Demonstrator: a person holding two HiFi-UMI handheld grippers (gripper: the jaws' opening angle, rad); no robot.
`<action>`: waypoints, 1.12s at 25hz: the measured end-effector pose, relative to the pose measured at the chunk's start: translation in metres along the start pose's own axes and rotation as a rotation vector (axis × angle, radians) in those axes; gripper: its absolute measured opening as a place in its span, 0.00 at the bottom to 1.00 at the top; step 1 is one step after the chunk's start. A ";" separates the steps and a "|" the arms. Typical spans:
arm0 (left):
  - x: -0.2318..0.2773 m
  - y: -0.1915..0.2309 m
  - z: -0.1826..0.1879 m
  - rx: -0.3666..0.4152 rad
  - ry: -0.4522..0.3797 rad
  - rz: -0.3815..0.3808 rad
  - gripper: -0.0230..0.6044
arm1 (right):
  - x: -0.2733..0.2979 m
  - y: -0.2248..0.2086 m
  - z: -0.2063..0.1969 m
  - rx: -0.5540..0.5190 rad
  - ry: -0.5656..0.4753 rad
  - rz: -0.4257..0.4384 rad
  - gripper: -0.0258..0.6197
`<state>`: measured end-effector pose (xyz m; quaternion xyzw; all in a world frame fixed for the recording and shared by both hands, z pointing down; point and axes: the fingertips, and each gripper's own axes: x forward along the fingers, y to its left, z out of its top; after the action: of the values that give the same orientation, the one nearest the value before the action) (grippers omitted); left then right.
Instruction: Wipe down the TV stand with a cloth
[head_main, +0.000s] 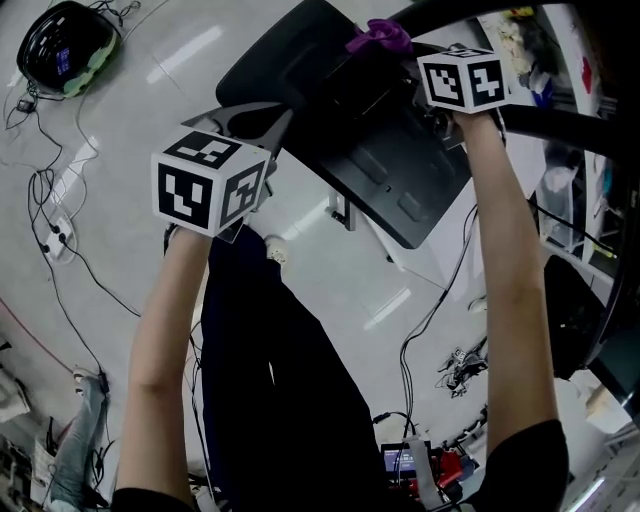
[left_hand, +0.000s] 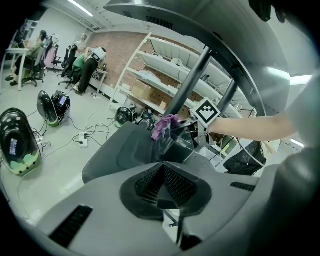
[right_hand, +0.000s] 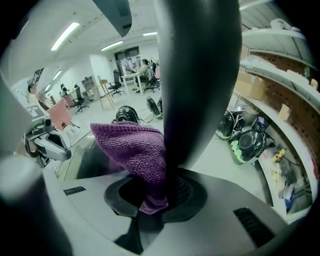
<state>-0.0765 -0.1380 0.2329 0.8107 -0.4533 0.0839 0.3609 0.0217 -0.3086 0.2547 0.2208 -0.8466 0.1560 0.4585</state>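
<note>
**Cloth held by a thin pinch, stand unbraced**

Cloth (right_hand: 134, 150), purple and knitted, is caught by its lower tip in the right gripper (right_hand: 150, 197), whose jaws are clamped on it. The rest flops up against the dark upright (right_hand: 200, 75) of the TV stand. The stand's black base (head_main: 385, 160) sits on the glossy floor just ahead of the person. With so little fabric in the bite, I'd worry a firm stroke along the upright tugs it free. The left gripper (left_hand: 161, 175) hangs near the base's edge, jaws pressed together on nothing, so nothing braces the stand. A hard push might shift it, and cables (head_main: 60, 240) trail across the floor to the left.
</note>
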 end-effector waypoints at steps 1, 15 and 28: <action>0.001 -0.002 -0.001 0.001 0.002 -0.003 0.05 | -0.001 0.000 -0.001 -0.004 0.003 -0.002 0.17; 0.021 -0.045 -0.017 0.033 0.039 -0.064 0.05 | -0.023 -0.010 -0.040 0.000 0.006 -0.058 0.17; 0.045 -0.090 -0.032 0.065 0.074 -0.120 0.05 | -0.053 -0.018 -0.088 0.047 0.017 -0.133 0.17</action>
<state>0.0267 -0.1181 0.2311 0.8439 -0.3874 0.1069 0.3554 0.1186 -0.2706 0.2579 0.2859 -0.8222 0.1470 0.4697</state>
